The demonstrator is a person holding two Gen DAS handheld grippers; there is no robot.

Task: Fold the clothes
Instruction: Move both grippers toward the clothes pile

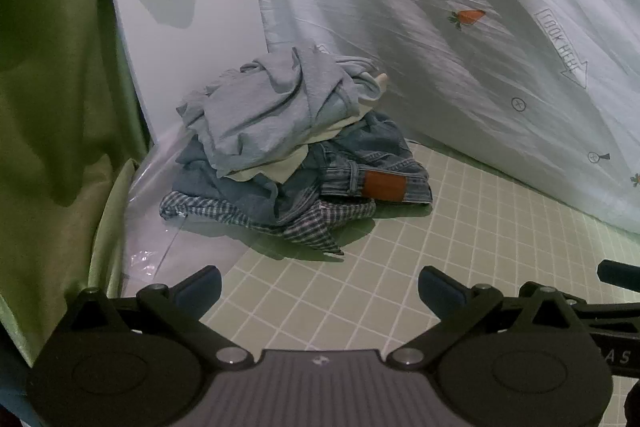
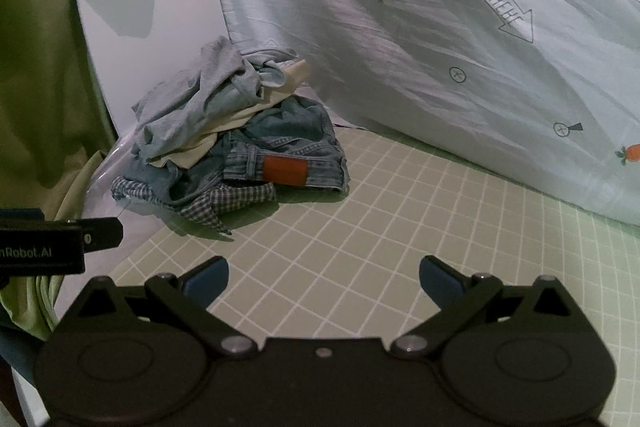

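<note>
Both grippers, left (image 1: pixel 319 287) and right (image 2: pixel 324 277), gape empty over the mat (image 2: pixel 360 227), and I see the clothes pile (image 1: pixel 288 151) ahead, slightly leftward, nearer my left.

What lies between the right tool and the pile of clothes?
Only bare green grid mat, seen in the right wrist view. The open right tool is apart from the pile of clothes; nothing lies between.

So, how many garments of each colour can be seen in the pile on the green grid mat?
Light blue-grey top: 1
Cream cloth: 1
Blue denim jeans with orange patch: 1
Blue-white checked shirt: 1
Total: 4 visible; more may be hidden underneath.
</note>
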